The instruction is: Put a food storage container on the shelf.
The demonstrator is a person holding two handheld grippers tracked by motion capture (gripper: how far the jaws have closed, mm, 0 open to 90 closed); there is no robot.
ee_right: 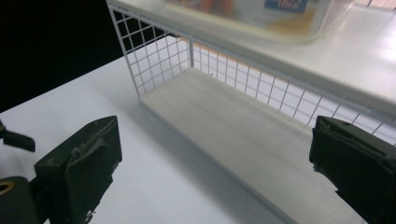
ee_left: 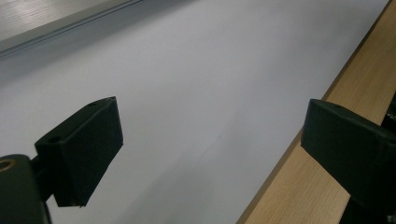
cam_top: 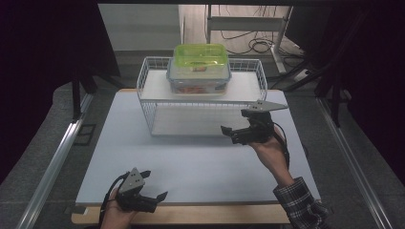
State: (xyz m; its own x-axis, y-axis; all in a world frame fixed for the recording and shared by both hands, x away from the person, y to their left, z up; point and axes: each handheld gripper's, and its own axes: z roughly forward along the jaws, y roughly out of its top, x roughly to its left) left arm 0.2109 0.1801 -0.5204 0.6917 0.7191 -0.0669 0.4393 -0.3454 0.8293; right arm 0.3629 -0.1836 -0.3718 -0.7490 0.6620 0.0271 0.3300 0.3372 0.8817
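A white wire rack (cam_top: 152, 110) with two shelves stands at the back middle of the table. On its upper shelf rests a clear food box (cam_top: 198, 81) with a lime-green box (cam_top: 200, 57) stacked on top. My right gripper (cam_top: 235, 125) hovers open and holds nothing, just in front of the rack's lower shelf at its right end. In the right gripper view the lower shelf (ee_right: 243, 130) lies ahead between the jaws of the right gripper (ee_right: 215, 168), and the clear box (ee_right: 261, 18) is above. My left gripper (cam_top: 155, 184) is open near the front left edge, over bare mat (ee_left: 187, 93).
A white mat (cam_top: 200, 167) covers the wooden tabletop, whose bare front edge (ee_left: 299, 186) shows beside the left gripper's jaw. Metal rails (cam_top: 57, 157) run along both sides of the table. Cables and a desk frame (cam_top: 248, 28) lie on the floor behind.
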